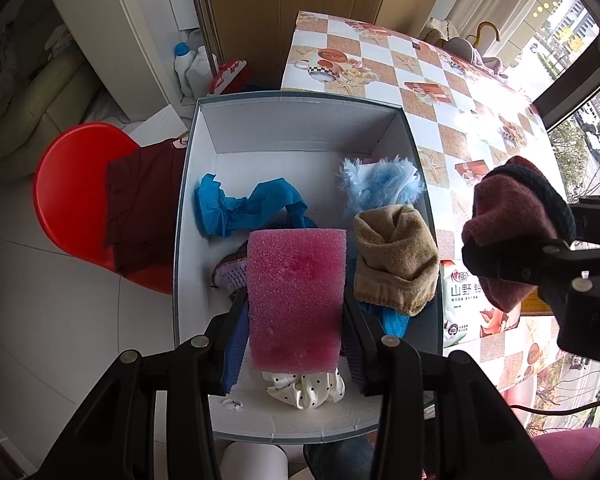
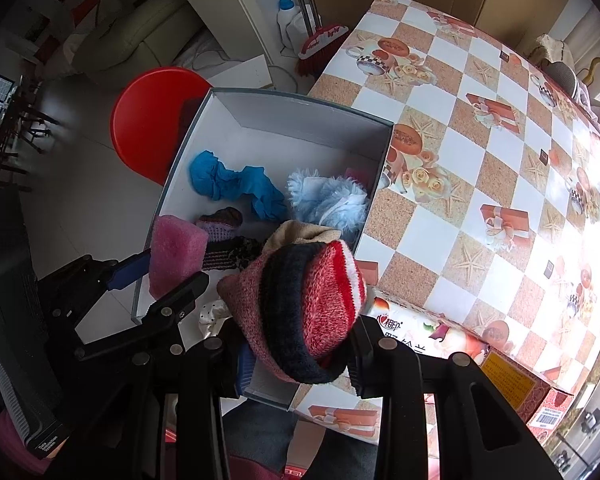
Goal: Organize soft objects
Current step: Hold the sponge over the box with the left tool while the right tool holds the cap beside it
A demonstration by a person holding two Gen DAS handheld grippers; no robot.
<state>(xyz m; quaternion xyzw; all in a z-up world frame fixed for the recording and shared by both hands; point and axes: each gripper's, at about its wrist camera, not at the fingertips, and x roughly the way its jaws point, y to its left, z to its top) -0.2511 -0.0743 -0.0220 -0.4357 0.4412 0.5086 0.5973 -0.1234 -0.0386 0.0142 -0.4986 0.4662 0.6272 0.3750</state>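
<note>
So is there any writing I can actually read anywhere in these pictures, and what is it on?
"山野" in white, then a character cut off by the claw: on the printed packet beside the box.
Red logo above it: too stylised to read.
"Data", second word blurred: black device edge.
Yellow label and barcode sticker on the carton: too small.

- Pink sponge [image 1: 297, 300]: open-pored foam, rough and matt.
- Striped knit sock [image 2: 312, 316]: ribbed wool-like yarn, fuzzy.
- Tan sock [image 1: 396, 258]: soft terry-like cloth, matt.
- Light-blue fluffy cloth [image 1: 380, 180]: long shaggy pile.
- Blue crumpled cloth [image 1: 248, 208]: thin, creased, faintly shiny.
- White dotted scrunchie [image 1: 304, 390]: satin-like sheen.
- Box [image 1: 288, 132]: white matt cardboard inside.
- Tablecloth [image 2: 480, 152]: smooth, glossy printed plastic.
- Red chair [image 1: 60, 200]: glossy moulded plastic.
- Left gripper [image 1: 296, 312] and right gripper [image 2: 300, 360]: matt black plastic with metal rivets.
</note>
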